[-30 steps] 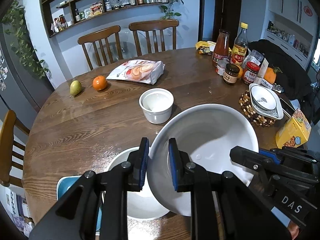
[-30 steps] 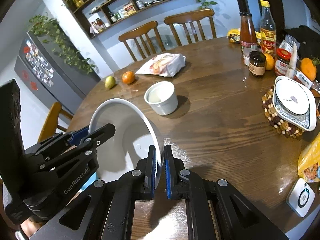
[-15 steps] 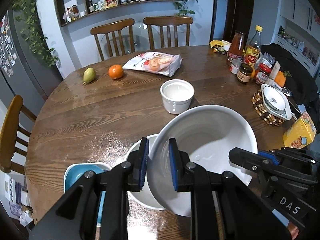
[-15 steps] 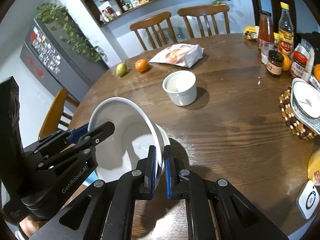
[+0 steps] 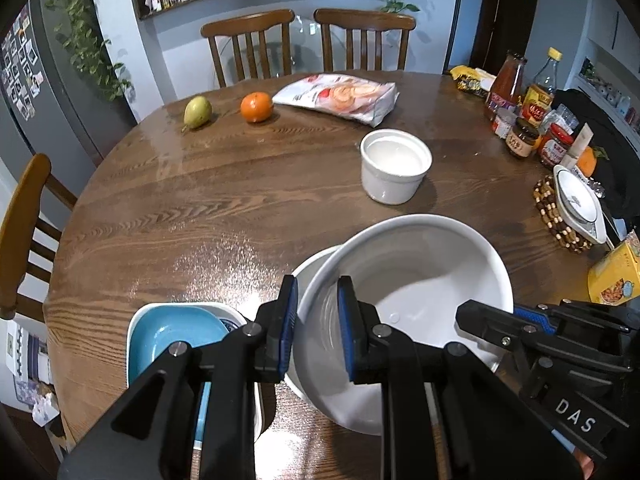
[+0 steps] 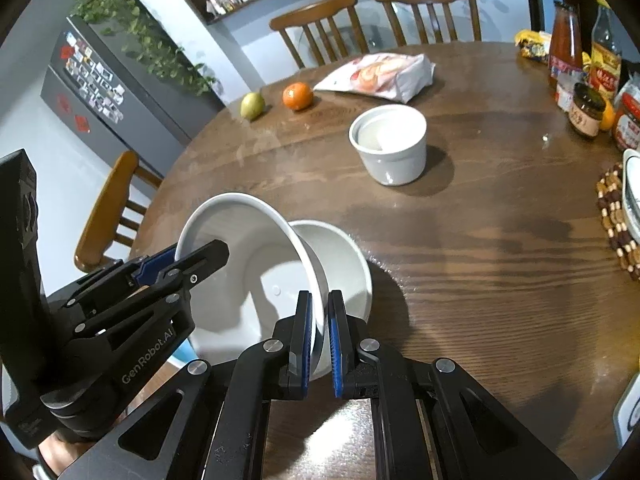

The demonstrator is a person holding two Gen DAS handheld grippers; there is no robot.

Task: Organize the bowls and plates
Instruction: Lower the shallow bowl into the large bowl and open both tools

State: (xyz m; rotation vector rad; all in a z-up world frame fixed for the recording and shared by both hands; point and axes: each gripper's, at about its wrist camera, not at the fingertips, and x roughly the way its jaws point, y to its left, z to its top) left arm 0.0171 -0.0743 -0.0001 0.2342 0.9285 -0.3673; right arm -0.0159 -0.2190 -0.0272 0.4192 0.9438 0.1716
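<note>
Both tongs pinch one bowl (image 5: pixel 416 280) by opposite rims: left gripper (image 5: pixel 318 326) on its near-left edge, right gripper (image 6: pixel 318 338) on the other. Tilted, it hangs over a second bowl (image 6: pixel 344 256) on the table (image 5: pixel 200 200), seemingly for nesting.

Lower bowl (image 5: pixel 310 276) mostly behind upper bowl (image 5: pixel 420 280)

Two grippers, both clamping.
Left gripper (image 5: pixel 317 332) is pinching a rim between blue pads; right gripper (image 6: pixel 318 340) is gripping the opposite rim, fingers nearly parallel.
</note>
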